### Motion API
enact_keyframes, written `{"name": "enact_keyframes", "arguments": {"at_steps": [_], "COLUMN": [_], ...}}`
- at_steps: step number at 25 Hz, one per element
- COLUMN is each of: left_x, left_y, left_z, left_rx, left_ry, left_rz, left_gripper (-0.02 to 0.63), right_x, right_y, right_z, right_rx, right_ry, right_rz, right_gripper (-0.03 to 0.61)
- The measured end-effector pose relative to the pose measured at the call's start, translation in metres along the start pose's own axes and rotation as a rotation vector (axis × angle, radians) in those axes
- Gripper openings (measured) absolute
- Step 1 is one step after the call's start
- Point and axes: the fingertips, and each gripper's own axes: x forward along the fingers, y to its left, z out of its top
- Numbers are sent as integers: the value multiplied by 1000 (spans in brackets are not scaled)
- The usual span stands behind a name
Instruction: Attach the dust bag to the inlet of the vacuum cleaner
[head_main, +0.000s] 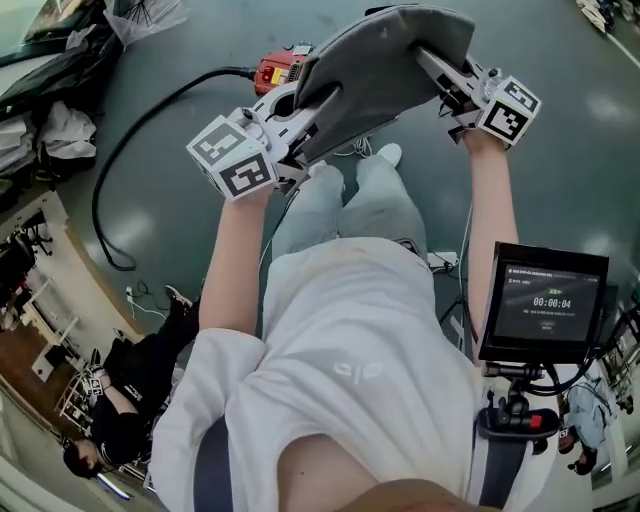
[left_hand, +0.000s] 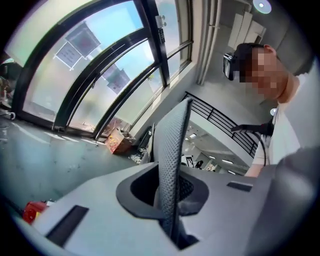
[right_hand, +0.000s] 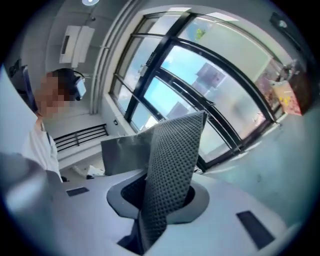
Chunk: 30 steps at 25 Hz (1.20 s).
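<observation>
The grey dust bag (head_main: 385, 60) hangs in the air in front of me, stretched between both grippers. My left gripper (head_main: 320, 105) is shut on the bag's left edge; in the left gripper view a fold of dotted grey cloth (left_hand: 172, 165) stands pinched between the jaws. My right gripper (head_main: 430, 60) grips the right edge, and in the right gripper view the cloth (right_hand: 172, 165) rises from between its jaws. Below the bag, on the floor, lies the red vacuum cleaner (head_main: 280, 72), partly covered; its inlet is hidden.
A black hose or cable (head_main: 110, 190) curves from the vacuum across the grey floor. A person in black (head_main: 120, 400) sits at the lower left. A screen on a stand (head_main: 545, 300) is at my right side. Clutter lies along the upper left (head_main: 50, 90).
</observation>
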Motion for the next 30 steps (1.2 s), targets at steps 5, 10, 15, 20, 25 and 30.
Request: {"name": "enact_keyframes", "arguments": {"at_steps": [5, 10, 15, 20, 25, 30], "left_x": [24, 55, 86, 112, 128, 114], "left_y": [25, 140, 233, 244, 286, 299], "left_z": [-55, -216, -357, -408, -462, -458], "left_rx": [-111, -240, -154, 7, 187, 310], "left_ry": [102, 223, 290, 354, 420, 505], "left_rz": [61, 123, 131, 97, 95, 126], "left_gripper": [15, 15, 15, 15, 15, 15], "right_x": [-19, -30, -28, -18, 16, 40], "right_y": [-47, -175, -289, -326, -370, -366], "right_z": [-63, -243, -385, -427, -477, -483], "right_rx": [124, 294, 297, 162, 131, 196], "right_ry": [59, 136, 228, 343, 330, 303], "right_rz": [-248, -292, -276, -212, -80, 22], "right_gripper": [55, 54, 55, 55, 55, 54]}}
